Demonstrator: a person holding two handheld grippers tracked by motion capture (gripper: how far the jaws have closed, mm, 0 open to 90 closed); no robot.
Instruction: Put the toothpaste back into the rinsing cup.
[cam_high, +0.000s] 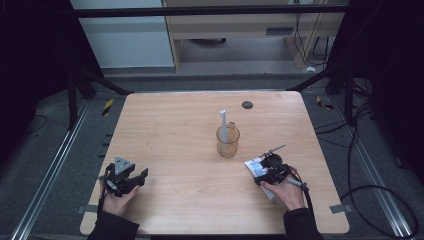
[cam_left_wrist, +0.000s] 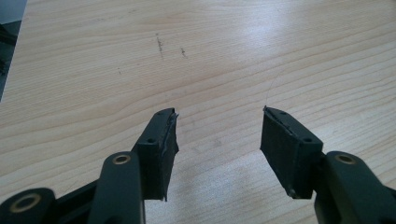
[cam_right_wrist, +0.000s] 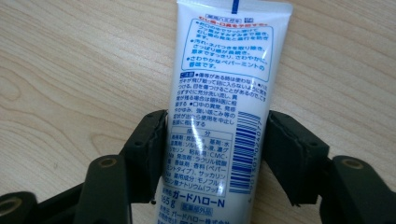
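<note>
From the high view, the work looks barely begun: the white toothpaste tube with blue print (cam_high: 256, 167) lies flat on the pale wooden bench (cam_high: 190, 130) near its right front, and the right gripper (cam_high: 267, 171) sits over it, the person's hand behind. An amber see-through glass cup (cam_high: 228, 141) stands upright near the middle of the bench with a white toothbrush (cam_high: 224, 122) standing in it, well apart from the tube. By my reading the tube is being taken up, and lifting and placing it are still to come. The left gripper (cam_high: 131, 178) rests near the left front, away from everything. A small dark round disc (cam_high: 247, 105) sits at the far edge. Around the bench are a grey floor, black frame struts, trailing cables and a light wooden cabinet behind.

In the left gripper view, the fingers (cam_left_wrist: 161, 147) stand wide with nothing between them, above bare wood grain with a few faint scuffs.

In the right gripper view, the tube (cam_right_wrist: 219, 112) lies lengthwise between the fingers (cam_right_wrist: 287, 149), which touch its two edges in a light grip; it is not yet off the bench.
</note>
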